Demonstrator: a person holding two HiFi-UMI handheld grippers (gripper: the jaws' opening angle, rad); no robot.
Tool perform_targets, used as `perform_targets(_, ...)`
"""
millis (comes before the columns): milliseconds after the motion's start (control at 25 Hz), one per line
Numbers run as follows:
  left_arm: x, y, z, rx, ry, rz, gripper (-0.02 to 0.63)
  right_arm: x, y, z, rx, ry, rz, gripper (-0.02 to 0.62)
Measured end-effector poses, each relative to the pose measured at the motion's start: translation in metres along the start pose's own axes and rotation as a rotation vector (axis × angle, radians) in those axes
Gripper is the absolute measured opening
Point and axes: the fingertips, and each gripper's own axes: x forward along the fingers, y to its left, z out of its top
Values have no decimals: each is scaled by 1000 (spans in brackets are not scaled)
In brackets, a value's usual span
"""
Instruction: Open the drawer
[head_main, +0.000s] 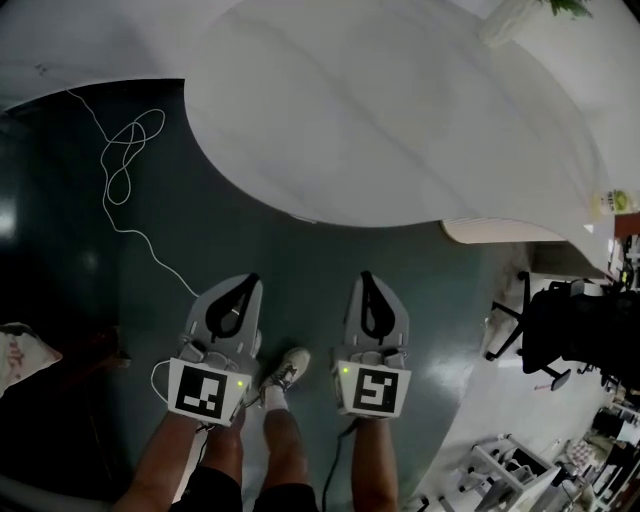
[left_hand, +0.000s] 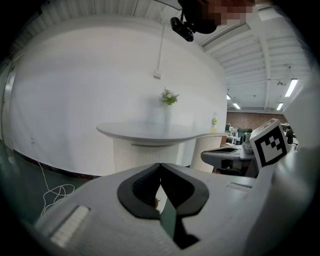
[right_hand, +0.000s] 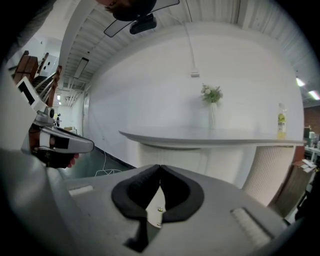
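No drawer can be made out in any view. My left gripper (head_main: 249, 279) and right gripper (head_main: 366, 276) are held side by side, low over the dark green floor (head_main: 300, 260), and both point toward a white table with a curved edge (head_main: 400, 120). In the left gripper view the left gripper's (left_hand: 160, 165) jaws meet at the tips with nothing between them. The right gripper (right_hand: 160, 166) looks the same in its own view, tips touching and empty. The table's pedestal (left_hand: 145, 155) stands a short way ahead of both.
A vase of flowers (right_hand: 212, 95) and a yellow bottle (right_hand: 281, 120) stand on the tabletop. A white cable (head_main: 125, 160) lies looped on the floor at the left. A black office chair (head_main: 560, 330) stands at the right. The person's shoe (head_main: 288, 368) is between the grippers.
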Motion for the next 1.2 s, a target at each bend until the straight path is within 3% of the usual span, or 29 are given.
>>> perform_targets(480,31,11,-77,-8,2,10,11,35,12,-94,-10,76,33,3)
perform_targets(840,32,26,-87,-16,17,16,11,77,12,-92,18,72,3,4)
perform_targets(920,32,31,-88,-23,20,24,11,89,11,-89,1,70,5,57)
perform_targets(1200,31,44,-92,-35,28,36,11,126,3,-87,9,89,-15,140)
